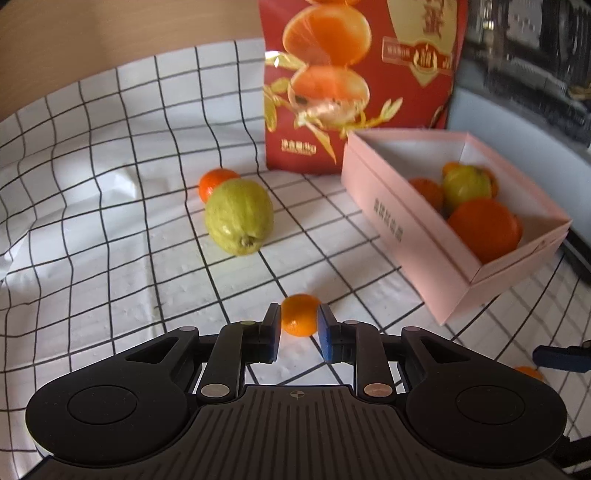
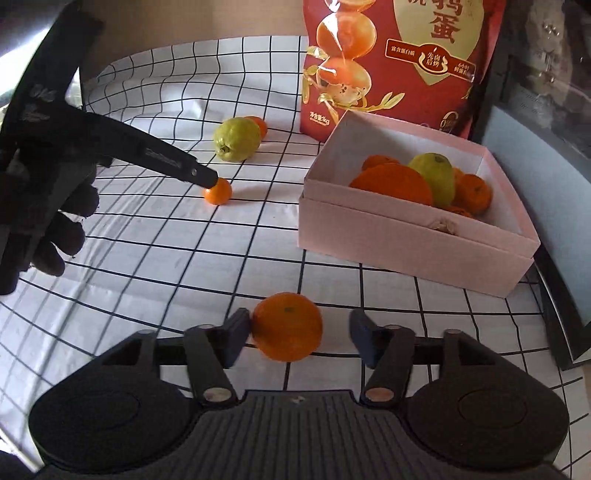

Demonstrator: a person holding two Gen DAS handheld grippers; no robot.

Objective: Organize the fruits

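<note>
The red bag (image 2: 388, 66) beyond the tongs carries large gold characters, of which "鹌" is cut off at the top and "蛋" shows whole. A gold banner below reads "富含蛋白质", with "先卤后烤" in its middle. Near the bag's lower left corner stands a weight line ending in "kg". The pink box (image 1: 391, 218) bears a printed line on its side, too blurred to read.

A white black-gridded cloth (image 1: 110, 184) covers the table below a tan wall (image 1: 92, 33), daylight glaring at left.
</note>
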